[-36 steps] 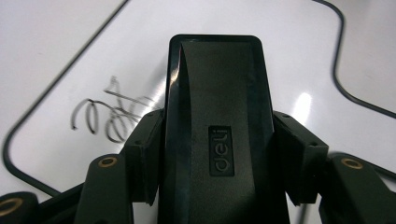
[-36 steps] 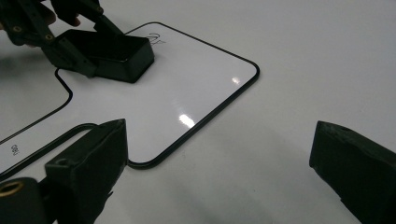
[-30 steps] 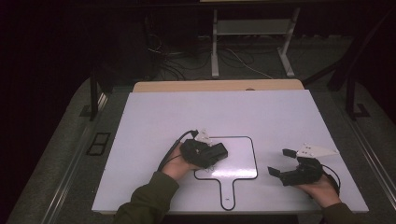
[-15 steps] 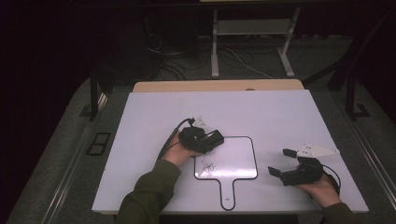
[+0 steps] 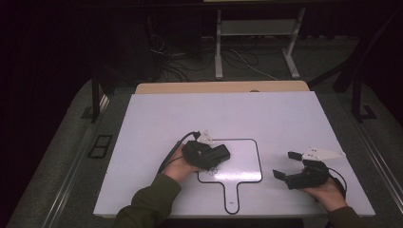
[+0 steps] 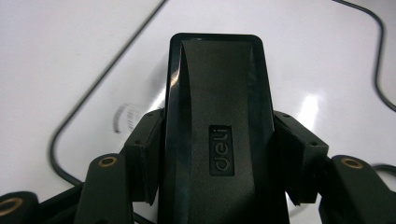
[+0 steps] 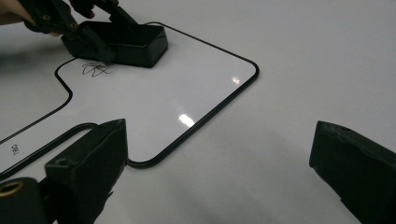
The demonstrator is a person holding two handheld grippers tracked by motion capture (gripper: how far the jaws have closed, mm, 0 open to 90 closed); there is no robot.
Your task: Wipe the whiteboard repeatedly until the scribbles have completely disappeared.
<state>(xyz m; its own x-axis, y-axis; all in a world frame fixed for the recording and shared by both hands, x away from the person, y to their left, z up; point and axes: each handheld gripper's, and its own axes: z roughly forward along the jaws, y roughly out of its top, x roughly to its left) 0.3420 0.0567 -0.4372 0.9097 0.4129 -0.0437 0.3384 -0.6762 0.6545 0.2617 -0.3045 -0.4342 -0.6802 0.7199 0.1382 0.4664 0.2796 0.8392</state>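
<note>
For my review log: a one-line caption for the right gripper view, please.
Open right gripper waits beside the paddle-shaped whiteboard while the left gripper presses a black eraser next to a scribble.

Your left tongs (image 5: pixel 219 154) sit low over the desk (image 5: pixel 142 123), pointing away from you and to your right, their jaws clamped on the flanks of a black block (image 6: pixel 219 116) that fills the gap between them. Your left hand (image 5: pixel 183 164) wraps the body from behind, and the green sleeve (image 5: pixel 147 202) runs back toward you. Your right tongs (image 5: pixel 286 165) lie well to the right of the left pair, tips aimed back toward them, jaws spread wide with nothing between. Your right hand (image 5: pixel 325 192) cradles them from below.
</note>
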